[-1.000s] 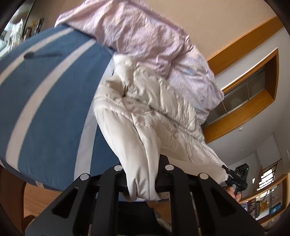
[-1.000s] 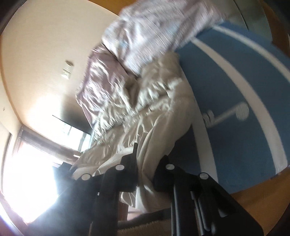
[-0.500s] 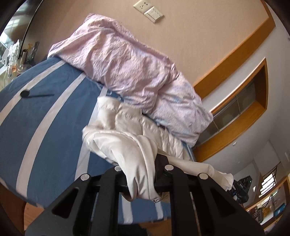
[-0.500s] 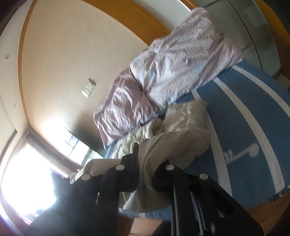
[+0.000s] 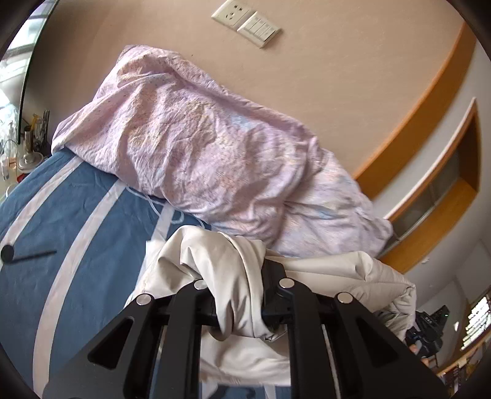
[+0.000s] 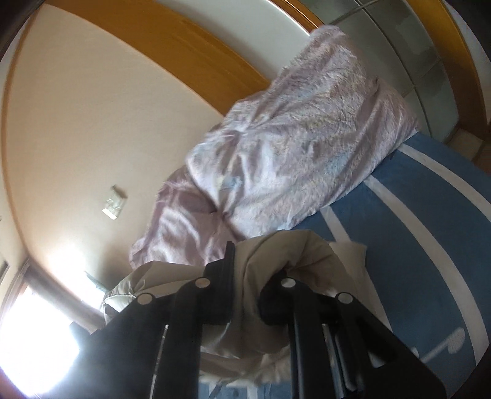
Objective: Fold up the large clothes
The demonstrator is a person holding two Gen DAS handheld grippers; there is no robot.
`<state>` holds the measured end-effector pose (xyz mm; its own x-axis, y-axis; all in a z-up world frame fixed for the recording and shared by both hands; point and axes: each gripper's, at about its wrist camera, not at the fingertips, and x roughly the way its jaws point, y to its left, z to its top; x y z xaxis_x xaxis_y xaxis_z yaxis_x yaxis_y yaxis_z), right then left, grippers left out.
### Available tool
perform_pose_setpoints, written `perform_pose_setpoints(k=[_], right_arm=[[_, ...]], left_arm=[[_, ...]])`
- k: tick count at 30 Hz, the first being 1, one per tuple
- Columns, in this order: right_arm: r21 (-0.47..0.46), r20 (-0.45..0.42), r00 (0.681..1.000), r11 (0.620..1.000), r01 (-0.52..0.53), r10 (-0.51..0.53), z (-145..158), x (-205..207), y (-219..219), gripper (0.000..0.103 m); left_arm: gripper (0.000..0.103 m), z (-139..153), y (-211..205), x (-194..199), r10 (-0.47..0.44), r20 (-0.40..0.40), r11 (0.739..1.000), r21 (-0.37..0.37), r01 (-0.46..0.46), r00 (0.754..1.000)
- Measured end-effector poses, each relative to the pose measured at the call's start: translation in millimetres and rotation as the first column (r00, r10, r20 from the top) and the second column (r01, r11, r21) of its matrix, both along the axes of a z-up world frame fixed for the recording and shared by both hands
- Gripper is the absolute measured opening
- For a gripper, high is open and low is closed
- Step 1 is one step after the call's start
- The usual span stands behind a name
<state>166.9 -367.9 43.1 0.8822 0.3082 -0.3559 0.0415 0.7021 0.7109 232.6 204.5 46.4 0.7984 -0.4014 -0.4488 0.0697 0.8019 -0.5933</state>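
Note:
A cream puffer jacket [image 5: 233, 270] hangs bunched between both grippers above a blue bed cover with white stripes [image 5: 76, 233]. My left gripper [image 5: 239, 304] is shut on a thick fold of the jacket, whose fabric drapes over and below the fingers. In the right wrist view my right gripper [image 6: 245, 294] is shut on another fold of the same jacket [image 6: 276, 254]. The stretch of jacket between the two runs to the right in the left view, where the other gripper [image 5: 429, 328] shows small at the edge.
A crumpled lilac duvet [image 5: 214, 159] is heaped along the wall behind the jacket. A wall socket and switch plate [image 5: 245, 21] sit above it. A black printed mark [image 5: 18, 254] lies on the bed cover at left. Bright window glare fills the lower left of the right view.
Both grippers have risen and pulled back with the jacket, lifting it off the bed into a bunch. The views have tilted up, and the duvet and wall now fill more of them.

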Motion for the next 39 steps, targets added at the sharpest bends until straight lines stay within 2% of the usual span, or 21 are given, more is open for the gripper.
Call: perform_pose_setpoints(k=[7,11,16,18,21,23,25,27,29,32,35,38,39], right_arm=[[-0.057,-0.159,0.983,0.995,0.081,-0.089,-29,81,-1,0.016],[-0.074,-0.258,0.956,0.99,0.123,-0.138,-53,124,-3,0.018],[-0.055,-0.359,0.917,0.985,0.165,-0.173,-84,167,-5,0.028],[-0.06,-0.383,0.905,0.983,0.176,-0.185,-94,179,-3,0.034],[-0.041,-0.391,0.902,0.983,0.182,-0.183,-100,190,-2,0.051],[0.03,-0.373,0.914,0.982,0.184,-0.16,-101,194,-7,0.067],[0.078,-0.351,0.925,0.979,0.186,-0.148,-100,196,-12,0.072],[0.102,-0.322,0.936,0.977,0.187,-0.145,-94,195,-19,0.073],[0.093,-0.283,0.944,0.975,0.204,-0.17,-86,191,-26,0.073],[-0.006,-0.245,0.952,0.983,0.186,-0.182,-67,183,-24,0.073],[-0.222,-0.186,0.976,0.973,0.067,-0.109,-39,168,9,0.073],[-0.453,-0.162,0.986,0.891,-0.031,-0.048,-22,148,54,0.072],[-0.553,-0.16,0.987,0.83,-0.07,-0.023,-20,137,77,0.072]], left_arm=[[0.012,-33,-13,74,0.062,-0.115,0.997,0.047,-0.057,0.991],[0.014,-53,-18,104,0.086,-0.17,0.995,0.063,-0.076,0.982],[0.02,-67,-26,127,0.097,-0.192,0.993,0.087,-0.081,0.977],[0.032,-69,-29,133,0.093,-0.187,0.993,0.083,-0.078,0.978],[0.046,-76,-28,145,0.075,-0.207,0.997,0.05,-0.066,0.975],[0.056,-79,-26,150,0.066,-0.214,0.998,0.018,-0.064,0.975],[0.067,-80,-23,153,0.049,-0.216,0.998,-0.024,-0.056,0.975],[0.093,-78,-16,155,0.022,-0.195,0.994,-0.104,-0.043,0.981],[0.099,-68,-9,150,0.046,-0.133,0.991,-0.116,-0.061,0.99],[0.101,-51,-3,144,0.078,-0.081,0.994,-0.066,-0.083,0.994],[0.101,-40,-10,132,0.065,-0.06,0.998,0.008,-0.065,0.996],[0.101,-33,-37,109,-0.008,-0.034,0.994,0.113,0.011,0.999],[0.101,-32,-48,100,-0.025,-0.027,0.987,0.156,0.029,0.999]])
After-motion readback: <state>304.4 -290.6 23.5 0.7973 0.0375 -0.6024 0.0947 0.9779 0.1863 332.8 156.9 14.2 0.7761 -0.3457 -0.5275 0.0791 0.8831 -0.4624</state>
